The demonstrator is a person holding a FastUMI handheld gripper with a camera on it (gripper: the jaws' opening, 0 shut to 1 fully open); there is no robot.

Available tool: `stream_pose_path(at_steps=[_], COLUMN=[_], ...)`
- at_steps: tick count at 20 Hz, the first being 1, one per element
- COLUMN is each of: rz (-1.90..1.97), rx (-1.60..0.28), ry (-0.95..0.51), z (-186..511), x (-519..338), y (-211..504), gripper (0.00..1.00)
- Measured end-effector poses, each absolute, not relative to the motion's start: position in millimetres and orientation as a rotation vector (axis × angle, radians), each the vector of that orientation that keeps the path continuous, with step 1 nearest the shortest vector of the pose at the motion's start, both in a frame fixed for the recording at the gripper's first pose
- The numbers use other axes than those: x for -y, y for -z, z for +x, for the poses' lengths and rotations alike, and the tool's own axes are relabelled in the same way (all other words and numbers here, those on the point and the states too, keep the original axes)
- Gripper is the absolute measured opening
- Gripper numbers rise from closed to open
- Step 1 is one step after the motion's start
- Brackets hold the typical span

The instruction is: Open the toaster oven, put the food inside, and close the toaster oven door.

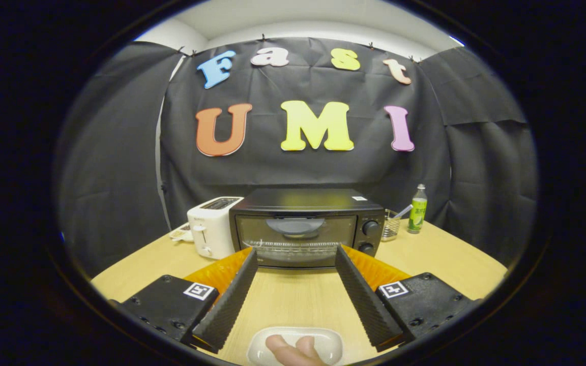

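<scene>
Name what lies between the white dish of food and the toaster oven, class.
Bare wooden table, seen in the gripper view. The open gripper flanks that stretch, holding nothing, between the dish of food and the closed toaster oven.

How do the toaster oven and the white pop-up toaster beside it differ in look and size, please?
The toaster oven is black, while the toaster is white. The toaster oven is wider and stands slightly taller than the toaster. The toaster oven has a glass front door, now closed, and two knobs; the toaster has a slot on top and a side lever. Both stand upright on the wooden table, beyond the open gripper, whose fingers hold nothing.
</scene>
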State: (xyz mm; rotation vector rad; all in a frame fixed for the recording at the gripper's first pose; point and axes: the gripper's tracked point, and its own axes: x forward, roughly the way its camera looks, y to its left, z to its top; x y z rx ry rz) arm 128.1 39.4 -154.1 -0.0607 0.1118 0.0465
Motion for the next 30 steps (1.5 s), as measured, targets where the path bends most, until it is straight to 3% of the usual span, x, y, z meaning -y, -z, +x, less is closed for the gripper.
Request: stream_pose_path(at_steps=[19,30], rz=[-0.037,0.01], rx=[0.027,0.028], ry=[0.017,-0.037], z=[-46.6,-81.3], x=[6.0,-6.4], y=[18.4,6.7], gripper=[1.0,1.0])
